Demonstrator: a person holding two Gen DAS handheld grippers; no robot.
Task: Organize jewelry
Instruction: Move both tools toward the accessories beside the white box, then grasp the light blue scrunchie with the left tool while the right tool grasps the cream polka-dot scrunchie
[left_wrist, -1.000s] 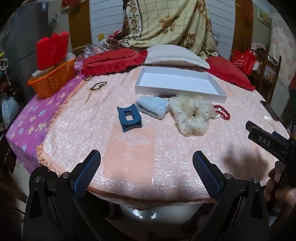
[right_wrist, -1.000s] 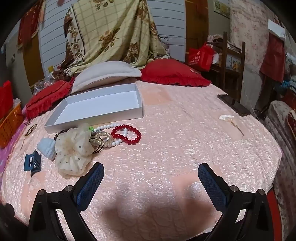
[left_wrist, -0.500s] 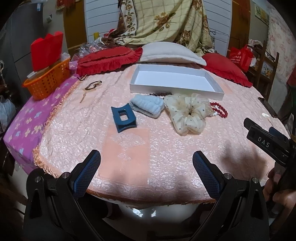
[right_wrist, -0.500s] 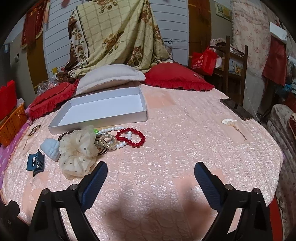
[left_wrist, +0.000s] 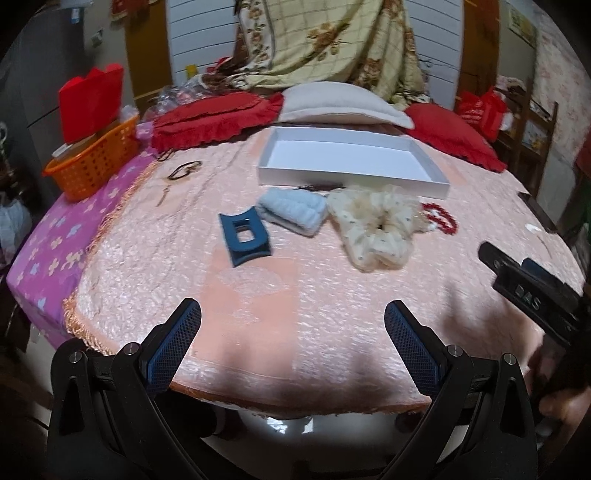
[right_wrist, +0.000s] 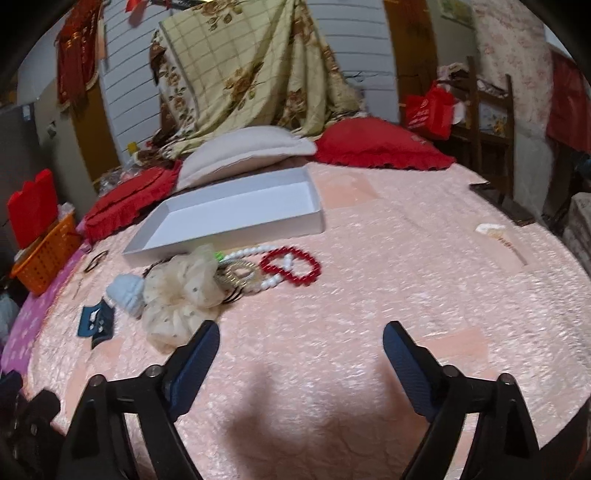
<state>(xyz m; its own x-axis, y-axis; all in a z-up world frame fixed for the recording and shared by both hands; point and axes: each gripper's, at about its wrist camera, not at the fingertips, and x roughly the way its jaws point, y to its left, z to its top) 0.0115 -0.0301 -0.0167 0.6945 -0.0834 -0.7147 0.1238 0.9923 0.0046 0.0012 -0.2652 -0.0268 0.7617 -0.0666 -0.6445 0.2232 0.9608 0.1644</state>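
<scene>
The right gripper (right_wrist: 298, 343) hangs above the near part of the pink bedspread (right_wrist: 388, 295) with its blue-padded fingers (right_wrist: 197, 349) apart and nothing between them; the jaws have just been closing in from a wider spread, and the gap is visibly narrower than a second ago. Its view has also tipped a little, so the jewelry sits higher and closer than before.

The left gripper (left_wrist: 291, 332) is spread wide over the near edge of the bedspread, empty, and its view has barely changed.

The white tray (right_wrist: 236, 218) lies toward the far side of the bed, just in front of the beige pillow (right_wrist: 243, 149) and the red cushions (right_wrist: 380, 146), with nothing in it. Along the tray's near wall sits the cluster in the same places as earlier: a red bead bracelet (right_wrist: 291, 266) touching a white bead strand (right_wrist: 251, 254), a gold bangle (right_wrist: 238, 273) beside them, a cream dotted scrunchie (right_wrist: 177, 295), a pale blue scrunchie (right_wrist: 125, 295) and a dark blue claw clip (right_wrist: 94, 321) nearest the left edge.

An orange basket (left_wrist: 92, 162) stands at the far left corner on the purple sheet (left_wrist: 51, 251). In the left wrist view the right gripper shows at the right edge, a hand (left_wrist: 554, 391) gripping it.
</scene>
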